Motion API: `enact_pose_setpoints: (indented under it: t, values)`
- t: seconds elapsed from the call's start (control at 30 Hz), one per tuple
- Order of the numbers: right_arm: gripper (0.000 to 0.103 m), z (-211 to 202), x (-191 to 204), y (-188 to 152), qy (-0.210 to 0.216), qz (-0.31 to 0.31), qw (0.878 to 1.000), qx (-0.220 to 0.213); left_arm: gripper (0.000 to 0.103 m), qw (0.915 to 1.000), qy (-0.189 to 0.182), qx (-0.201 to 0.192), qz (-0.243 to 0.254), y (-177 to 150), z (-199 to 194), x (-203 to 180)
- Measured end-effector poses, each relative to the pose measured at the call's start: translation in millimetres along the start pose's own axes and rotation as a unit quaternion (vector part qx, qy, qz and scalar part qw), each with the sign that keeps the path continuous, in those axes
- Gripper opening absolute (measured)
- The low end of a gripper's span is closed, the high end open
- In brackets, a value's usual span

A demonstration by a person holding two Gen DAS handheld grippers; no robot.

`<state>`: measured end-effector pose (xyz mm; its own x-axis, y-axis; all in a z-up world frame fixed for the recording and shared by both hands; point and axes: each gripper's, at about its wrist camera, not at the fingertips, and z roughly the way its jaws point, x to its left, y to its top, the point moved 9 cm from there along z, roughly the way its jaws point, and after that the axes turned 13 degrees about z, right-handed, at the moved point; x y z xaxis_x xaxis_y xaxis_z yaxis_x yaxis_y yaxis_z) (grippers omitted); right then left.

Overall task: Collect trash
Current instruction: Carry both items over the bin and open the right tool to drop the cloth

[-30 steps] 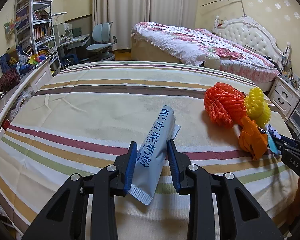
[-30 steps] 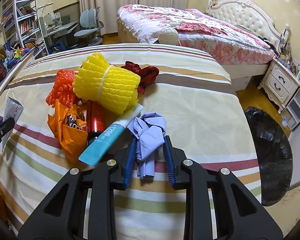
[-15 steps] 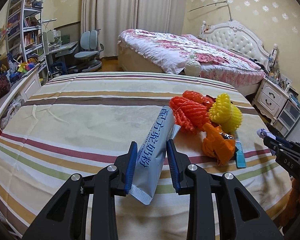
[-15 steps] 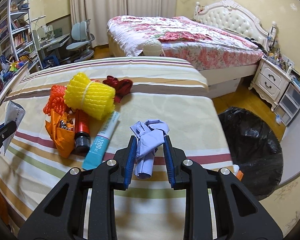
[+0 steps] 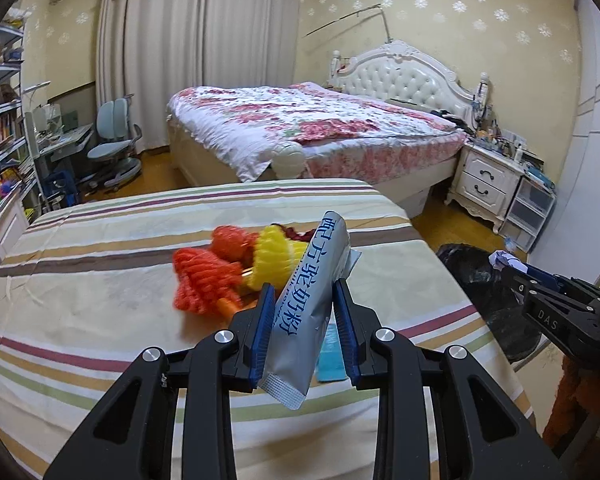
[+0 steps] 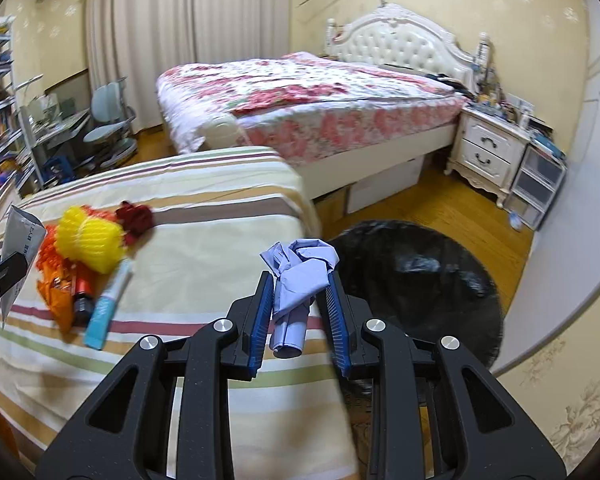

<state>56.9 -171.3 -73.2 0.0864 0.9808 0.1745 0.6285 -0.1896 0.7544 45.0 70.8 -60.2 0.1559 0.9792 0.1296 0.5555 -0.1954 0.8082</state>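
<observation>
My left gripper (image 5: pixel 303 316) is shut on a silver-blue milk powder sachet (image 5: pixel 312 304) and holds it above the striped table. My right gripper (image 6: pixel 298 306) is shut on a crumpled pale blue wrapper (image 6: pixel 300 272), held near the table's right edge, close to the black trash bag (image 6: pixel 420 276) on the floor. The bag also shows in the left wrist view (image 5: pixel 488 280). On the table lie an orange foam net (image 5: pixel 200 276), a yellow foam net (image 6: pixel 88 240), a teal tube (image 6: pixel 110 308), an orange wrapper (image 6: pixel 56 300) and a dark red scrap (image 6: pixel 134 216).
The striped table (image 6: pixel 204 248) ends just right of the right gripper. A flowered bed (image 6: pixel 308 100) stands behind, a white nightstand (image 6: pixel 488 152) at the right, and a desk with chair (image 5: pixel 112 148) and shelves at the left.
Both grippers have lifted and swung right, each keeping its item. The black trash bag has come into view in front of the right gripper.
</observation>
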Motion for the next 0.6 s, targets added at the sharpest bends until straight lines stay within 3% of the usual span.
enact_pose_setpoints:
  t: [0.17,0.6]
  values:
    - [0.027,8,-40,9,-0.024,0.025,0.999,-0.005,0.031,0.9991,-0.036,-0.007,0.023,24,20,-46]
    - [0.027,36,-104,19,-0.055,0.055,0.997,-0.001,0.031,0.9949,-0.068,0.001,0.075,55,80,-136]
